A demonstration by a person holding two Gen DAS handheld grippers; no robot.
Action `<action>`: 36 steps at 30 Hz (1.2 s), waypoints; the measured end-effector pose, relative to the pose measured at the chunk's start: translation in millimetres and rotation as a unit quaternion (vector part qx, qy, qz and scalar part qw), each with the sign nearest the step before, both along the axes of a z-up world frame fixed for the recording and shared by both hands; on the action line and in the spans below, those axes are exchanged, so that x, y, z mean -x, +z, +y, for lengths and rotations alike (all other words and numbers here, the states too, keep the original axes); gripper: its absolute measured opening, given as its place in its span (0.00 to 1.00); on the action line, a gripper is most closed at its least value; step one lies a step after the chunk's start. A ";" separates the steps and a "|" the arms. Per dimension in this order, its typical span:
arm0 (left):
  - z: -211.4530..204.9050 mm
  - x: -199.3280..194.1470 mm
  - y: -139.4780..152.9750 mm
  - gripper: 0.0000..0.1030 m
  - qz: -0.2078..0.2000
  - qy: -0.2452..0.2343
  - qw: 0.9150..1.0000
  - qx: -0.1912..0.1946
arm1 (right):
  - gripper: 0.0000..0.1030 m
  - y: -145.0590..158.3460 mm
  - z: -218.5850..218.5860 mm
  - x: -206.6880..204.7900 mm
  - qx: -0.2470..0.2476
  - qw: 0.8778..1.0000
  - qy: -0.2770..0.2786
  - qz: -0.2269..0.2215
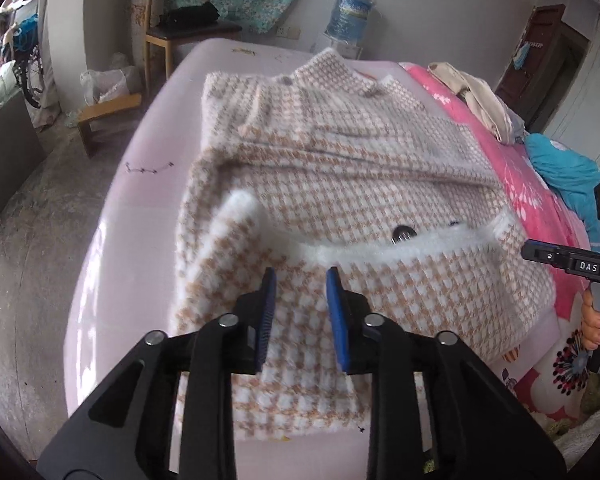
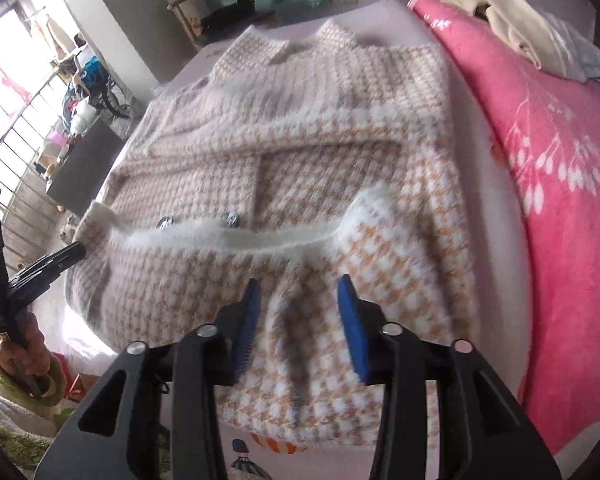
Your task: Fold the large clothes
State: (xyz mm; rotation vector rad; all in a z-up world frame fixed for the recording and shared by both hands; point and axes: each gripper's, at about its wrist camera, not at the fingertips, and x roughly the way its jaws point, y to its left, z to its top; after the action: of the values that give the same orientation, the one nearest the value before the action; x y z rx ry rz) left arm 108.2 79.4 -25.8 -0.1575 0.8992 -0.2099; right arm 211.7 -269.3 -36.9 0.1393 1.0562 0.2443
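A fuzzy tan-and-white houndstooth coat (image 1: 340, 168) lies spread on a pale pink bed (image 1: 140, 216), its collar at the far end. Its near hem is folded back over the body and shows a white fluffy edge (image 1: 380, 248) with dark buttons just beyond it. My left gripper (image 1: 300, 276) hovers open over the near left part of the fold, nothing between its blue pads. My right gripper (image 2: 299, 284) stands open over the coat (image 2: 320, 152) on the near right, also holding nothing. Each gripper shows at the edge of the other's view, with a hand on its handle.
A pink flowered blanket (image 1: 512, 184) lies along the bed's right side, with a heap of pale clothes (image 1: 476, 96) and a blue garment (image 1: 568, 172) on it. A wooden chair (image 1: 180, 28), a low stool (image 1: 104, 112) and a water bottle (image 1: 350, 12) stand beyond the bed.
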 end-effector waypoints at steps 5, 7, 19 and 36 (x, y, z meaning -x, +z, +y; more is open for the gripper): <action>15.0 -27.8 0.1 0.42 0.011 0.032 0.999 -0.034 | 0.47 -2.4 -26.2 -18.8 0.011 1.000 -0.019 -0.001; 16.0 -37.9 -2.7 0.43 0.019 0.025 0.999 -0.035 | 0.51 -1.2 -31.5 -25.6 0.016 1.000 -0.016 -0.007; 13.7 -61.6 -23.8 0.40 0.065 0.014 0.997 -0.027 | 0.57 -34.9 -43.6 -53.9 -0.027 0.997 0.049 0.053; 3.9 -55.1 32.7 0.07 -0.053 0.002 0.996 -0.068 | 0.07 25.7 -30.0 -33.4 0.049 0.998 -0.007 -0.028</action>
State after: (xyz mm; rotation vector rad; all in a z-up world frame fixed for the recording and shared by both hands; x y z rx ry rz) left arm 163.2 83.3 7.0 -0.0218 0.8041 -0.1510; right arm 245.2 -299.3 -11.2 0.0514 1.0094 0.1825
